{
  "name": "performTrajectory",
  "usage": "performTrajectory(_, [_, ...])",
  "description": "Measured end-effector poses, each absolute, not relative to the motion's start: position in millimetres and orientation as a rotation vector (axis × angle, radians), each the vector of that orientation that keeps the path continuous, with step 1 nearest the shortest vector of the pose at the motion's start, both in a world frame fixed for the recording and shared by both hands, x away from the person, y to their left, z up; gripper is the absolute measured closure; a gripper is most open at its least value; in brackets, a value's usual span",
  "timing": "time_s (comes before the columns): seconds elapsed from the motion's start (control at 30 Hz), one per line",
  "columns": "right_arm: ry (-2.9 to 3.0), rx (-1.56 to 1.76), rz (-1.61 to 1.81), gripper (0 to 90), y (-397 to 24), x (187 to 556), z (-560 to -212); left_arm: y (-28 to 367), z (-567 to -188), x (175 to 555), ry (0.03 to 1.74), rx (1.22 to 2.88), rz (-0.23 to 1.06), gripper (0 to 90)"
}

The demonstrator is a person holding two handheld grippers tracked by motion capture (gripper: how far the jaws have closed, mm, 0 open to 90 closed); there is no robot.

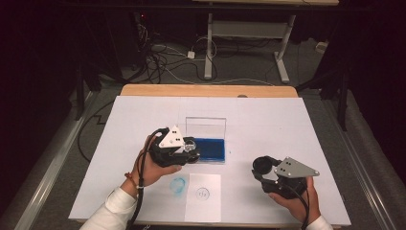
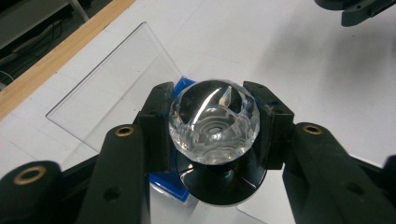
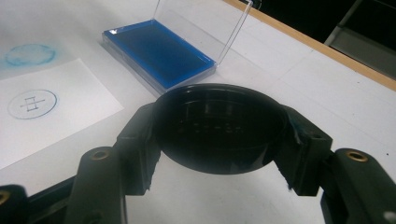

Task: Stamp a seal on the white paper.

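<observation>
My left gripper (image 1: 189, 149) (image 2: 214, 125) is shut on a stamp's clear faceted knob (image 2: 214, 122) (image 1: 190, 145), whose round black base (image 2: 223, 184) hangs below the jaws. It hovers at the left edge of an open blue ink pad (image 1: 209, 149) (image 3: 156, 53) (image 2: 166, 185), whose clear lid (image 1: 206, 127) (image 2: 116, 88) stands up behind. My right gripper (image 1: 262, 167) (image 3: 219, 135) is shut on a round black cap (image 3: 219, 127) (image 1: 263, 165), low over the table's right side.
A white paper slip (image 1: 203, 197) (image 3: 56, 116) bearing a blue stamped circle (image 1: 202, 193) (image 3: 32, 103) lies near the front edge. A blue ink smudge (image 1: 178, 185) (image 3: 29, 53) marks the white table cover (image 1: 268, 120) to the slip's left. The wooden table edge (image 1: 206, 90) runs along the back.
</observation>
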State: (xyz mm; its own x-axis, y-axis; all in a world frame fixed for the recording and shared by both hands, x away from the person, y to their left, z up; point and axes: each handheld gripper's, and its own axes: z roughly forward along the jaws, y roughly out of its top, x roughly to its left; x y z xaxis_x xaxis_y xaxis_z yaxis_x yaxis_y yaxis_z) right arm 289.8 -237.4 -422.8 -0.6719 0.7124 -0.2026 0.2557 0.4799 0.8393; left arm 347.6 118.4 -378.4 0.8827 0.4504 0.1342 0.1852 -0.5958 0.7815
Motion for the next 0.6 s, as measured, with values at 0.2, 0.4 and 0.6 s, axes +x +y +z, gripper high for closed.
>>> performTrajectory(0.2, [2.196,0.792,1.111,38.7,-236,290,-423,106,-380,336,0.384,2.239,0.403,54.7])
performTrajectory(0.4, [2.198,0.788,1.11,38.7,-236,290,-423,102,-380,328,0.346,2.245,0.369,54.7])
performTrajectory(0.6, [2.199,0.785,1.11,38.7,-236,290,-423,102,-386,318,0.323,2.252,0.317,54.7])
